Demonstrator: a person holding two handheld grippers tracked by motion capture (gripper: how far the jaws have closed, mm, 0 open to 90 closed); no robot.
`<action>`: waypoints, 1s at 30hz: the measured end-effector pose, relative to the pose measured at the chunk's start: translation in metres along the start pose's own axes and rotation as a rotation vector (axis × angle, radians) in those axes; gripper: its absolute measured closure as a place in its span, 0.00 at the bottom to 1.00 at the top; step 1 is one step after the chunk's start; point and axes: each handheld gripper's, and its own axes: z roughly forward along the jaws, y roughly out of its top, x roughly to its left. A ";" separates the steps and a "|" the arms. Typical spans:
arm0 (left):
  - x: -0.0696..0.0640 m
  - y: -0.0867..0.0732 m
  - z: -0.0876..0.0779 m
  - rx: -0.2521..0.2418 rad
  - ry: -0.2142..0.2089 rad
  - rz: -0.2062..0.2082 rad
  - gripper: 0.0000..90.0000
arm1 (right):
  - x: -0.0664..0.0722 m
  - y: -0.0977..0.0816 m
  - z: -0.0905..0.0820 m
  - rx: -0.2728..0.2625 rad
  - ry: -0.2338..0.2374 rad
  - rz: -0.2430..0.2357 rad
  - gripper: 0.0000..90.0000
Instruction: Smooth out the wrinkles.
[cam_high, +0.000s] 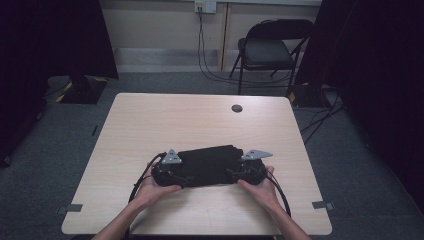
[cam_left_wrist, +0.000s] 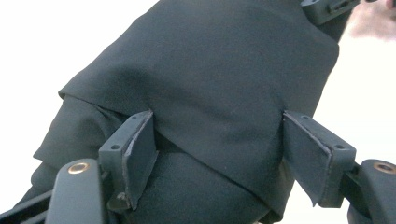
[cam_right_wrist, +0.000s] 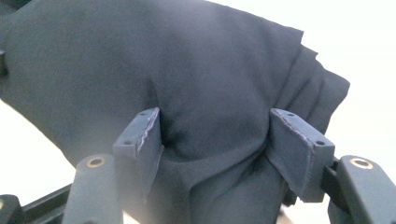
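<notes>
The high view is dim, dark toward 3 and 9 o'clock, its table (cam_high: 200, 125) evenly lit. Both gripper views blow the tabletop out to white; glare flares at 7 o'clock in the right one.

This looks like a lab or recording room. Black curtains (cam_high: 55, 35) flank a bare table (cam_high: 200, 120) on grey carpet (cam_high: 350, 175). A folding chair (cam_high: 270, 50) and wall-socket cables (cam_high: 205, 55) stand behind.

Left hand-held gripper (cam_high: 167, 172): black body, grey three-cornered plate on top, black cable looping off its left side. Right hand-held gripper (cam_high: 252, 170): same build. Jaw blocks dark grey, flat pads, small screw holes (brass-coloured rivets at the linkage). Forearms bare, no sleeves.
</notes>
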 end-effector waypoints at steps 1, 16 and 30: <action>0.000 0.000 0.000 0.000 0.000 0.000 0.31 | -0.001 0.002 0.003 -0.004 -0.002 0.001 0.40; 0.019 0.005 0.005 -0.094 0.060 -0.036 0.30 | -0.002 0.013 0.009 0.002 -0.028 0.020 0.36; 0.017 0.010 -0.044 -0.146 0.042 -0.095 0.29 | -0.005 0.027 -0.030 -0.056 -0.013 0.077 0.30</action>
